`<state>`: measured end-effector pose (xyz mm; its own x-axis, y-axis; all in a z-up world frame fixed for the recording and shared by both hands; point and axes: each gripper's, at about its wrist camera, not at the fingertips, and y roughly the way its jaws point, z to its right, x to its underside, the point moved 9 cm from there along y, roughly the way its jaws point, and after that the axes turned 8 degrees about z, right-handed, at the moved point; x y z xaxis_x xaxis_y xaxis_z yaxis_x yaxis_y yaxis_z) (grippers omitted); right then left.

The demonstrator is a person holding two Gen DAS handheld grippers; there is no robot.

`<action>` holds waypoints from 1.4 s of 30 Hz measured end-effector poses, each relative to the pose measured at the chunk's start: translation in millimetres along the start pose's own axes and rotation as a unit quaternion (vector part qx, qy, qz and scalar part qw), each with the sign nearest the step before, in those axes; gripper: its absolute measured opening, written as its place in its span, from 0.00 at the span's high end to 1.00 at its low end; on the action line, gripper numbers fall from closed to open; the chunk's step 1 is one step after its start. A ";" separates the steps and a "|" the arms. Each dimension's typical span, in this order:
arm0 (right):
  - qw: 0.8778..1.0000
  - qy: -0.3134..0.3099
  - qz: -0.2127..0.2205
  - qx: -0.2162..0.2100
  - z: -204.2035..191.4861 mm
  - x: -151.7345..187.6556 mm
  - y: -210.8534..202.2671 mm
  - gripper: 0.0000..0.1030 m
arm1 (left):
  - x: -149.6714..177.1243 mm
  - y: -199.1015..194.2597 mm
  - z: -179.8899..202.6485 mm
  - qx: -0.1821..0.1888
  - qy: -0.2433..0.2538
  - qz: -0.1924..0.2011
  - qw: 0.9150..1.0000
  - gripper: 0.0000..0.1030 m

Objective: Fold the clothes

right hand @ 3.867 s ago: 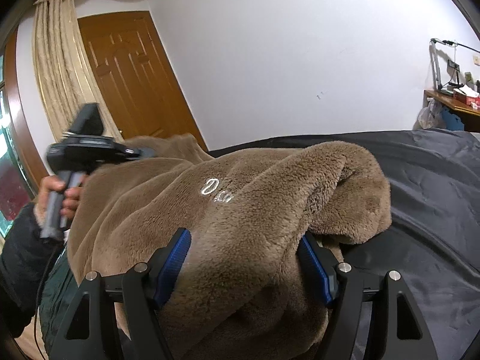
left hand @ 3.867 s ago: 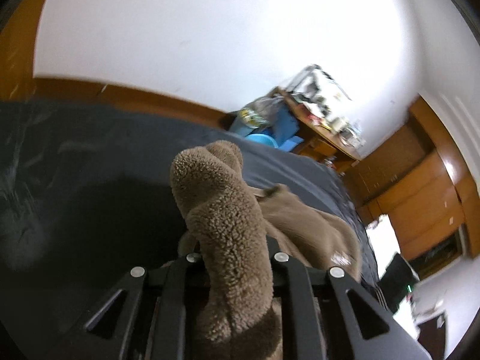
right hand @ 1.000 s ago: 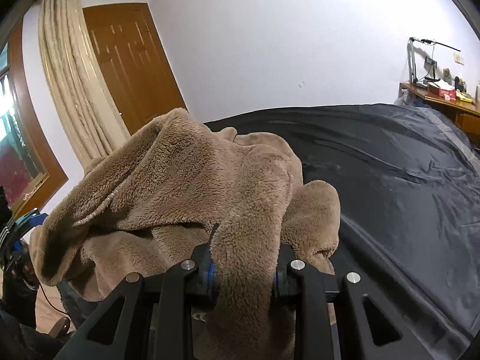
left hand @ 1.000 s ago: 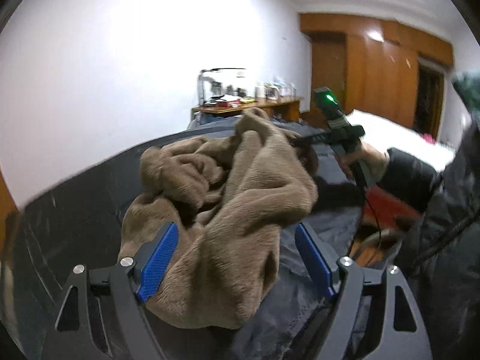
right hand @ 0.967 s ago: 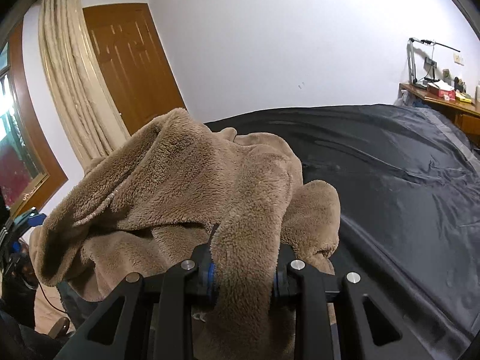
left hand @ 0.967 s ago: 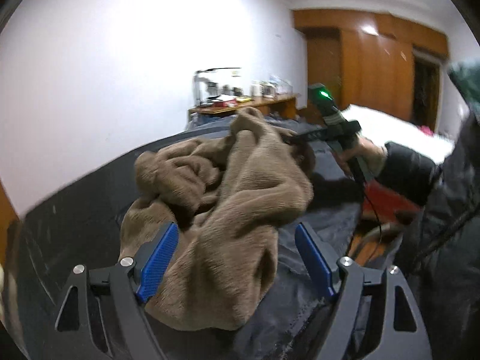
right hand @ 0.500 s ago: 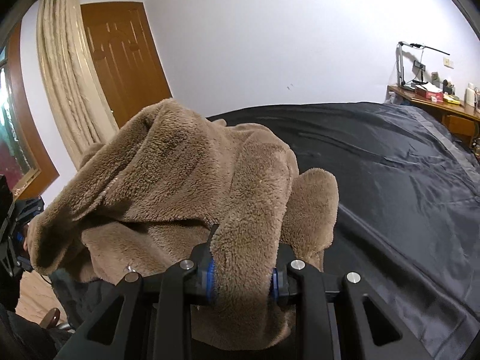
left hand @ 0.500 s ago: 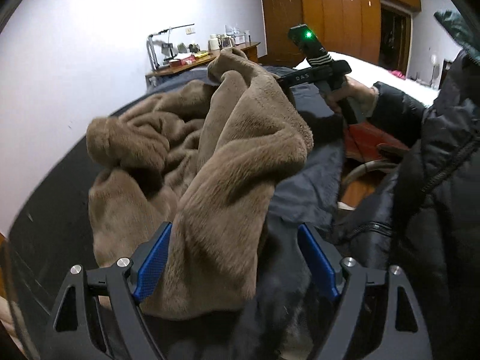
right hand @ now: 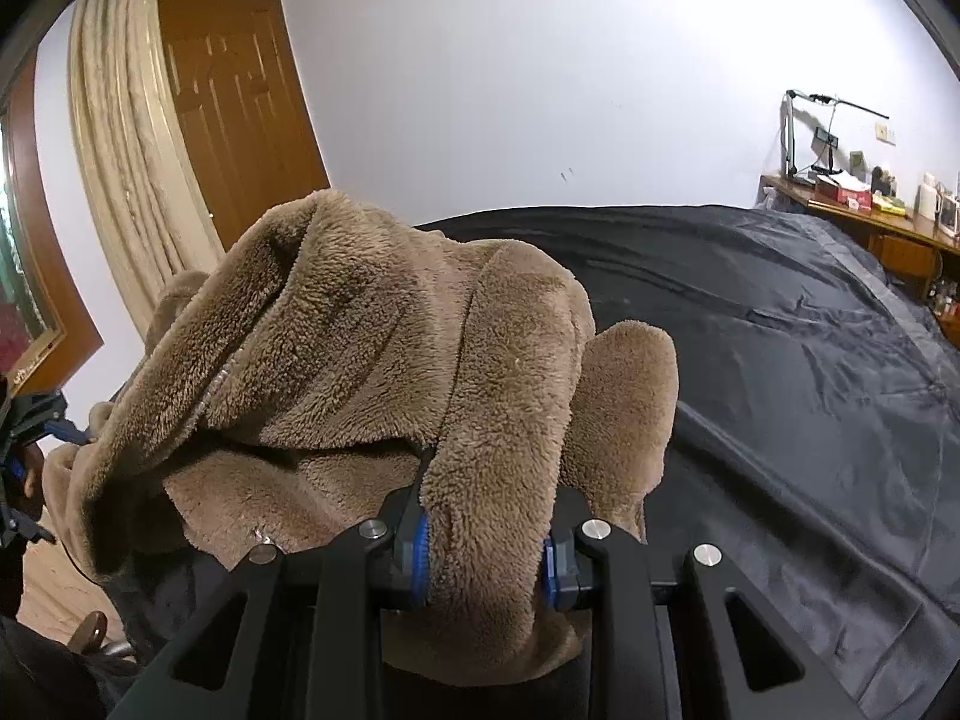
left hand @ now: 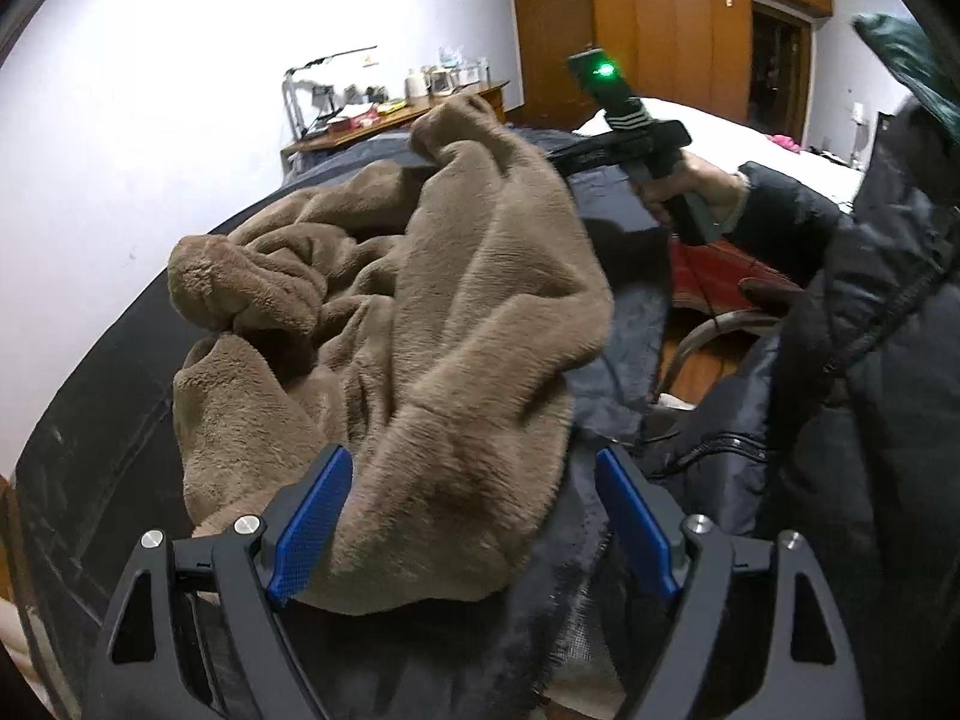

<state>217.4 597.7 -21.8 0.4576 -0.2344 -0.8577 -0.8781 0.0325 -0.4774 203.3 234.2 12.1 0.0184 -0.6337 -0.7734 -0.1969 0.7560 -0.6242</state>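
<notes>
A brown fleece garment [left hand: 420, 312] lies crumpled on a black sheet [left hand: 90, 420] spread over a bed. My left gripper [left hand: 474, 522] is open, its blue pads [left hand: 312, 516] wide apart around the garment's near edge. The left pad is beside the fabric and the right pad is clear of it. In the right wrist view my right gripper [right hand: 483, 546] is shut on a thick fold of the garment [right hand: 372, 360] and holds it raised above the sheet [right hand: 810, 390]. The left wrist view shows that gripper [left hand: 624, 138] in a hand at the garment's far end.
A desk [right hand: 852, 192] with a lamp and small items stands against the white wall. A wooden door [right hand: 240, 120] and a curtain [right hand: 126, 150] are at the left. A wardrobe [left hand: 660, 30], a white bed [left hand: 750, 126] and the person's dark jacket [left hand: 870, 360] fill the right.
My left gripper has tipped downward and come closer to the garment's near edge, its jaws still wide. The right gripper has kept its hold on the fold and barely moved.
</notes>
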 end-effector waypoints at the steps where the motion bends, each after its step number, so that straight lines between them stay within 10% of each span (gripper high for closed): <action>1: 1.000 -0.002 0.000 0.001 0.2 -0.6 0.2 0.73 | -3.0 1.8 -0.9 -0.004 0.003 0.000 1.000 0.16; 8: 1.000 -0.003 0.001 -0.002 2.9 -3.0 3.3 0.73 | -13.7 31.1 8.7 -0.002 0.026 -0.025 0.999 0.19; 11: 1.000 -0.006 -0.001 -0.004 4.1 -2.9 3.1 0.73 | -14.8 39.4 6.4 -0.023 0.006 -0.030 0.999 0.60; 14: 1.000 -0.004 0.002 -0.009 4.0 -1.5 0.0 0.73 | -20.3 28.1 -8.8 -0.064 -0.042 -0.002 0.997 0.76; 19: 1.000 0.005 0.008 -0.030 4.9 -0.5 -1.6 0.70 | -30.4 -36.8 -49.7 -0.139 -0.156 0.113 0.971 0.79; 23: 0.996 0.003 0.014 -0.083 -11.6 0.6 -6.6 0.34 | -29.3 -84.9 -76.4 -0.179 -0.219 0.191 0.940 0.79; 33: 0.977 -0.094 0.005 -0.191 -71.2 5.8 -39.9 0.26 | 12.1 -99.3 -124.0 -0.199 -0.335 0.207 0.897 0.79; 42: 0.974 -0.133 0.040 -0.181 -59.1 -65.5 -38.9 0.26 | 34.0 -99.4 -130.7 -0.197 -0.352 0.210 0.891 0.77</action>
<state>213.3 554.4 64.2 0.3626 0.0158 -0.9318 -0.8822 -0.3163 -0.3487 95.3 116.1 62.4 0.4450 0.0555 -0.8938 -0.6575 0.6979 -0.2841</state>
